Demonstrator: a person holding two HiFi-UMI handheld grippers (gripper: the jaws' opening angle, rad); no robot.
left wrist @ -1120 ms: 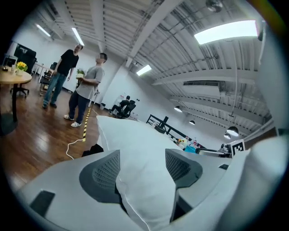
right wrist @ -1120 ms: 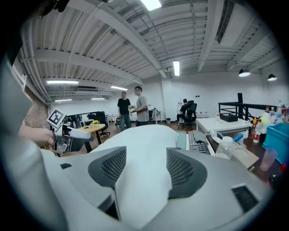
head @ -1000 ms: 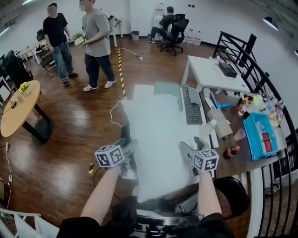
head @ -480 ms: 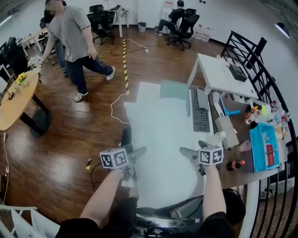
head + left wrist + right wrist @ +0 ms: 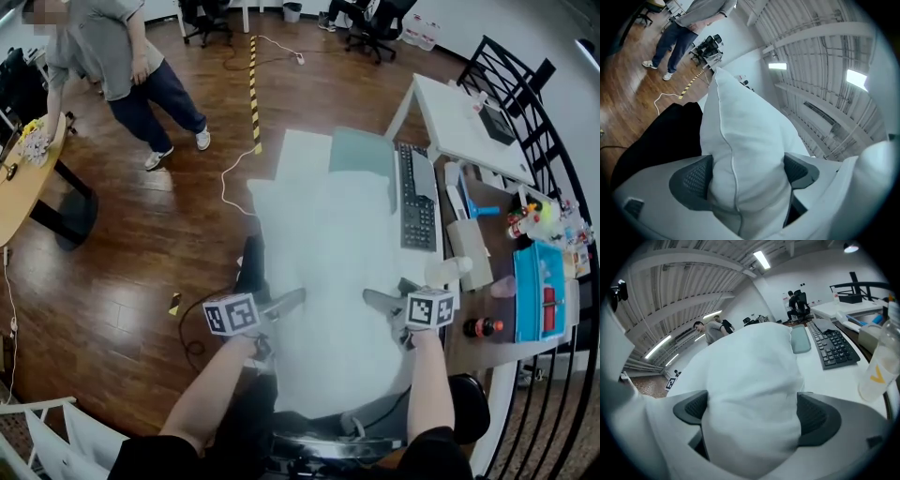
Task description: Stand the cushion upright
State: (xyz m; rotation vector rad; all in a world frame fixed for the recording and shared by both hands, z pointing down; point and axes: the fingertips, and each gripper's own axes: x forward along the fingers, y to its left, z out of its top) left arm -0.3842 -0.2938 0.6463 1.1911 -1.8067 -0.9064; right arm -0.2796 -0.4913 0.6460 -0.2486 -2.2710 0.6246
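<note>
While its jaws open, left claw [image 5: 747, 171] has the lower-left corner of the cushion [image 5: 328, 234] bulging between its pads, fabric touching both. Right claw [image 5: 754, 413] same: jaws opening wide, lower-right corner filling the gap. Cushion lies flat on the table [image 5: 295, 155], centre of the head view, keyboard [image 5: 417, 197] just beside its right edge.

Head view looks steeply down; both gripper views closely face the shared cushion [image 5: 328, 262].

White cushion [image 5: 323, 253], black keyboard [image 5: 418, 211], brown wooden floor [image 5: 122, 272], yellow-black striped tape [image 5: 254, 94].
</note>
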